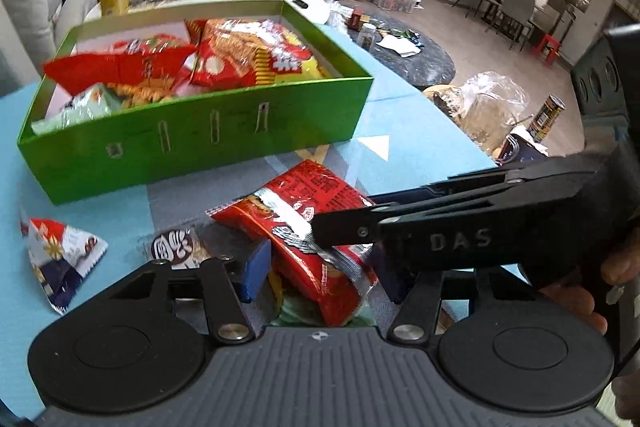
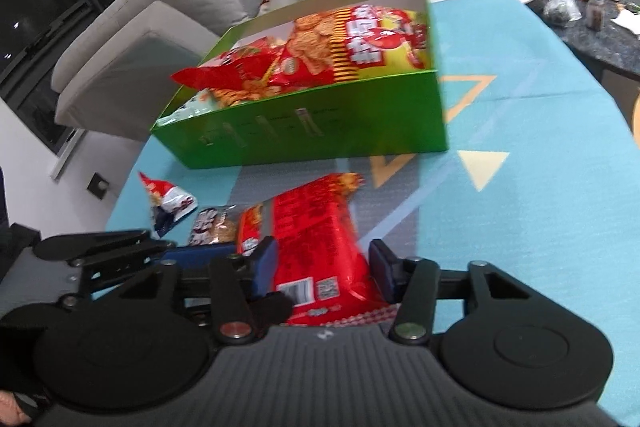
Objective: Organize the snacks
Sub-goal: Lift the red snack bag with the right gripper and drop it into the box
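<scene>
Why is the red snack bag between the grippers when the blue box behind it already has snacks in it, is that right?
Almost. The box is green, not blue; both wrist views show its bright green walls. The rest holds: it already has snack bags inside, and the red snack bag sits in front of it, between the right gripper's blue fingers, with the left gripper at it too.

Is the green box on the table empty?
No, the green box already holds several snack bags, including a big red and yellow one.

Snack packets (image 2: 340, 43) are piled in box (image 2: 320, 135) at far; loose packet (image 2: 316, 231) is laid near, small packets (image 2: 170, 201) left
</scene>
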Tool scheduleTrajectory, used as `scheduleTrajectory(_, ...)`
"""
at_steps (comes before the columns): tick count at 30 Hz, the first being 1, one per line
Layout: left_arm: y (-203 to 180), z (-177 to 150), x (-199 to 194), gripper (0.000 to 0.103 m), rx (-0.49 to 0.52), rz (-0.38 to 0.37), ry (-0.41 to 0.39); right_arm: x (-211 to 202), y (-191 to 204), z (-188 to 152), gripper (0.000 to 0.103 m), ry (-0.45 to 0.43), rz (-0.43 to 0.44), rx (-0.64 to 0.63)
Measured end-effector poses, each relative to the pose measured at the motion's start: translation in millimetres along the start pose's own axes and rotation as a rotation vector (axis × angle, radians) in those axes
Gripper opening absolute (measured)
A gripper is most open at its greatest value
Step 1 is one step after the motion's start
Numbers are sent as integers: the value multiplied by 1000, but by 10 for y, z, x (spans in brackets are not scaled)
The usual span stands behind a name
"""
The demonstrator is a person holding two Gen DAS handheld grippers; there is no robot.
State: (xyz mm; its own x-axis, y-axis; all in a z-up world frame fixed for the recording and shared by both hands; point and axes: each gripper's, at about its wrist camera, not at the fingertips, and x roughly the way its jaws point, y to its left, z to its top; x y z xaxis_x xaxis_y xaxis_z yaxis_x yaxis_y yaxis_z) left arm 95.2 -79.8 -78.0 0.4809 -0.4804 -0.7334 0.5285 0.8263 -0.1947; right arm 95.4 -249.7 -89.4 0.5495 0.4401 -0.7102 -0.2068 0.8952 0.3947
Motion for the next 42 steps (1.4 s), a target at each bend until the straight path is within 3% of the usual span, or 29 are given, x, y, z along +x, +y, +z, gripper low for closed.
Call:
scheduleTrajectory(8,-92,202,-382,53,77,26,-126,-289,165,158,49,-97,23,-19)
scheduleTrajectory(16,-83,679,-521,53,156,72,-236,-457,285,631,49,-226,31,-60)
scheduleTrajectory(31,180,1475,125,53,213,86,-224,-75,-62,1307,49,-266,-10,-5)
scheduleTrajectory(37,302,1590,367,53,214,107,-218,112,-218,1463,49,-270,-15,29)
scheduleTrajectory(40,473,1554,409,54,154,173,-202,149,-328,1450,51,-318,-111,80)
scheduleTrajectory(42,581,1478,348,54,120,168,-208,115,-420,1370,51,-311,-86,110)
